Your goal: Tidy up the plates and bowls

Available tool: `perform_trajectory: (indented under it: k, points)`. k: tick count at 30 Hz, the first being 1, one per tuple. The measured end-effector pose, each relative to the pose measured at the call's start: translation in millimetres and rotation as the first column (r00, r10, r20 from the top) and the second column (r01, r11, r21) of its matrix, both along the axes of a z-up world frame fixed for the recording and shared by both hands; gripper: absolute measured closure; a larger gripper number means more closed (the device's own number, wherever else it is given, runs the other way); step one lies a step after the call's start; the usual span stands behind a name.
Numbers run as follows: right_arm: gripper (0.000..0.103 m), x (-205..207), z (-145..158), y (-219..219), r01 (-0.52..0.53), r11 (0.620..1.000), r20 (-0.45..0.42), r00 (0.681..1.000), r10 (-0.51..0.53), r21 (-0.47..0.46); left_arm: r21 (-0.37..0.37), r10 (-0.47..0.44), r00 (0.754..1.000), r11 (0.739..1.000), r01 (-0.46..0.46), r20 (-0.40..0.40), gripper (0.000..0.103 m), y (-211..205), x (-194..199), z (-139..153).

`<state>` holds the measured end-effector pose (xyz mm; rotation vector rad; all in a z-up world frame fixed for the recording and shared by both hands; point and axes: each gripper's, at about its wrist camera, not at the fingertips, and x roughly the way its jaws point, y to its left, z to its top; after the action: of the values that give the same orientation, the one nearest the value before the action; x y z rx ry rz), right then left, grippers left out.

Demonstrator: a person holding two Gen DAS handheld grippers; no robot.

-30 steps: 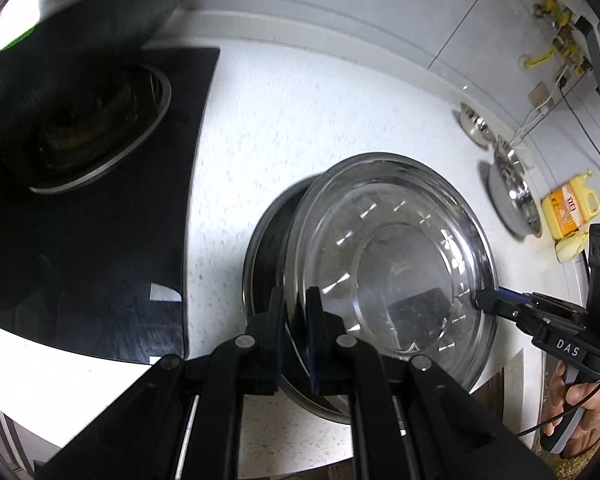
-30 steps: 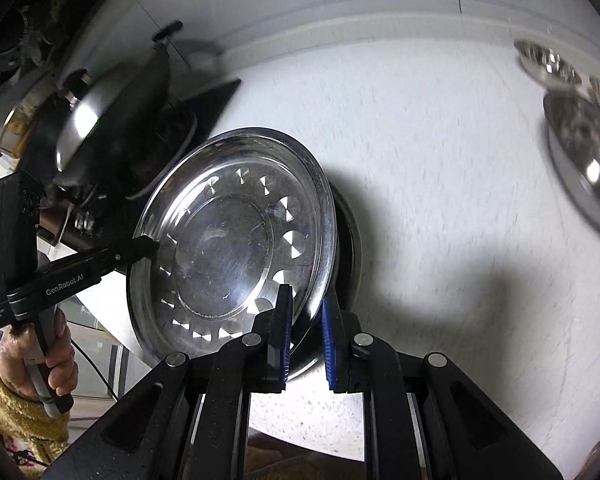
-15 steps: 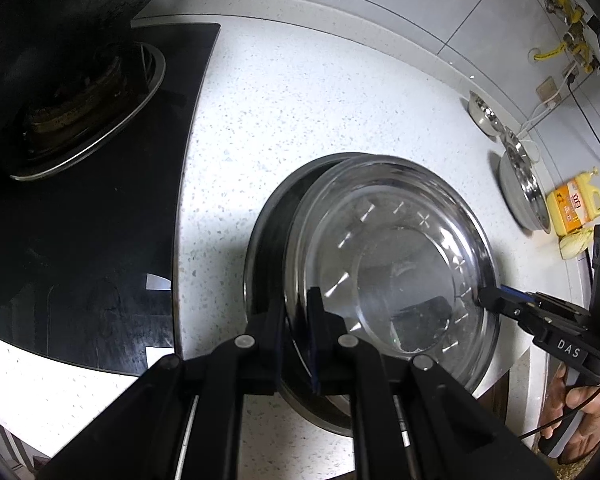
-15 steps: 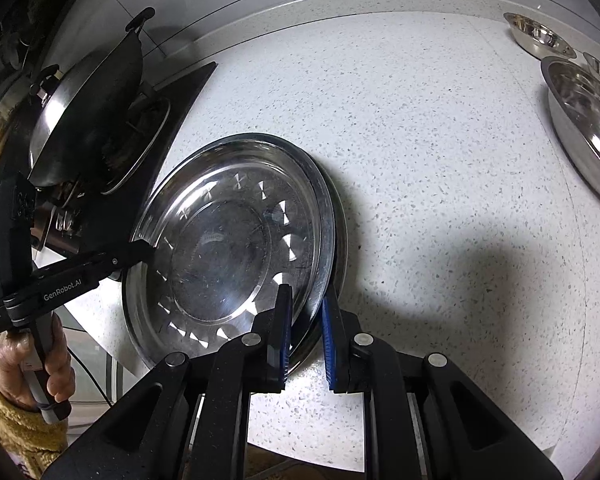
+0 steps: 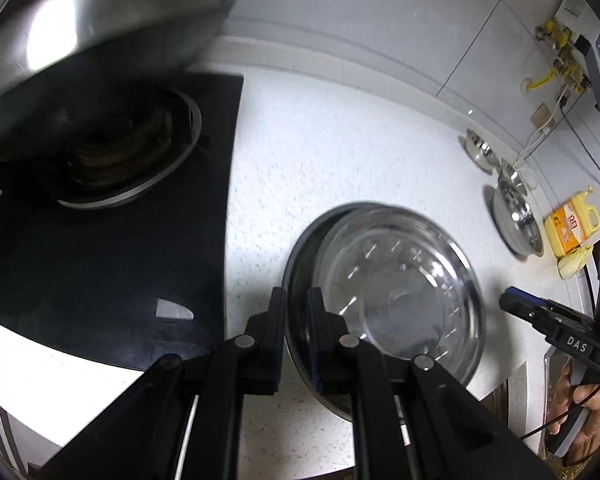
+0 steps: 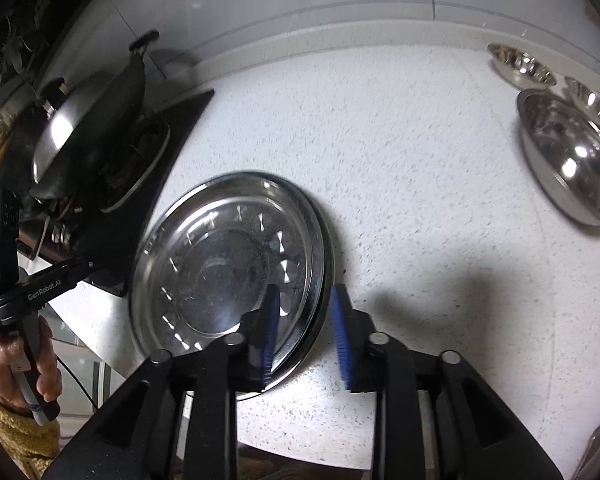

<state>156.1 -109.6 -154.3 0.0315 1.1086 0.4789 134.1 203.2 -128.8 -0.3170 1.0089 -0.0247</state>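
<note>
Top plate (image 6: 224, 276) sits nested on a second plate (image 5: 300, 280) on the white speckled bench (image 6: 400, 200), at 6 o'clock of the right wrist view, just beside the black hob (image 5: 120, 260) at 9 o'clock.

Left tongs (image 5: 297, 322): together, clamped on the near rim of the plates; which of the two rims the pads hold cannot be told.

Right tongs (image 6: 305, 332): the jaws have just been opening. They now stand apart, the plate rim between them but the outer pad clear of it, so no grip on this side.

The remaining ware, a large bowl (image 6: 568, 164) and smaller bowls (image 6: 520, 64), stands well apart at 2 o'clock.

Risks, as judged:
- The plates are carried on one side only. Any lift by the left tongs would tip them, and the polished steel could slip from the pads.
- The top plate appears offset on the lower one; a drag could slide it off toward the bench edge, which lies near at 6 o'clock.
- The wok (image 5: 100, 20) looms close at 11 o'clock of the left wrist view; a swing that way would strike it.
</note>
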Motion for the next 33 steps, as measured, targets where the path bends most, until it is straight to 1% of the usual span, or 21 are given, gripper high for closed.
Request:
perform_trajectory:
  k: [2,3,6,8,12,14,16,18,19,20,22,23,25,27,29,33]
  points:
    - [0.071,-8,10,-12,0.024,0.999,0.029,0.999,-0.024,0.023,-0.028,-0.019,0.999,0.999,0.020,0.028,0.093,-6,-1,14]
    - [0.064,-10,14,-17,0.037,0.999,0.038,0.999,-0.038,0.028,-0.041,-0.032,0.999,0.999,0.034,0.037,0.093,-10,0,19]
    - [0.059,-20,28,-53,0.114,0.992,0.072,0.990,-0.117,0.056,-0.064,-0.093,0.993,0.993,0.098,0.067,0.093,-40,6,39]
    - [0.054,-22,39,-81,0.162,0.985,0.105,0.980,-0.168,0.056,-0.074,-0.140,0.988,0.987,0.145,0.069,0.093,-63,14,48]
    - [0.037,-10,60,-144,0.267,0.963,0.165,0.948,-0.271,0.046,-0.060,-0.237,0.970,0.969,0.240,0.054,0.093,-122,45,61]
    - [0.035,-2,66,-171,0.311,0.950,0.186,0.932,-0.312,0.033,-0.061,-0.280,0.959,0.957,0.283,0.047,0.093,-154,67,64]
    - [0.032,10,69,-201,0.343,0.939,0.188,0.920,-0.343,0.033,-0.080,-0.314,0.949,0.945,0.317,0.038,0.093,-190,94,65]
    - [0.031,23,67,-224,0.357,0.934,0.178,0.918,-0.355,0.024,-0.089,-0.345,0.938,0.934,0.345,0.021,0.093,-224,121,63]
    - [0.029,30,65,-233,0.360,0.933,0.170,0.918,-0.358,0.017,-0.090,-0.348,0.937,0.933,0.348,0.013,0.093,-238,134,61]
    - [0.028,38,61,-243,0.363,0.932,0.158,0.920,-0.359,0.006,-0.082,-0.353,0.936,0.932,0.352,0.004,0.093,-254,149,59]
    - [0.028,54,55,-258,0.362,0.932,0.131,0.925,-0.358,-0.005,-0.056,-0.381,0.924,0.924,0.379,-0.025,0.093,-287,181,50]
    - [0.028,63,51,-264,0.358,0.934,0.118,0.928,-0.355,-0.009,-0.054,-0.374,0.927,0.927,0.372,-0.038,0.093,-295,192,46]
    - [0.028,78,43,-273,0.350,0.936,0.105,0.932,-0.346,-0.025,-0.047,-0.386,0.920,0.922,0.384,-0.066,0.093,-317,219,35]
    - [0.028,93,35,-280,0.340,0.940,0.089,0.937,-0.337,-0.023,-0.008,-0.372,0.925,0.928,0.372,-0.078,0.093,-330,240,25]
    - [0.028,108,26,-285,0.338,0.941,0.068,0.939,-0.336,-0.019,-0.001,-0.366,0.925,0.930,0.367,-0.100,0.093,-338,256,12]
    - [0.028,134,11,-286,0.314,0.949,0.022,0.949,-0.314,-0.023,0.020,-0.352,0.925,0.933,0.358,-0.144,0.093,-351,271,-8]
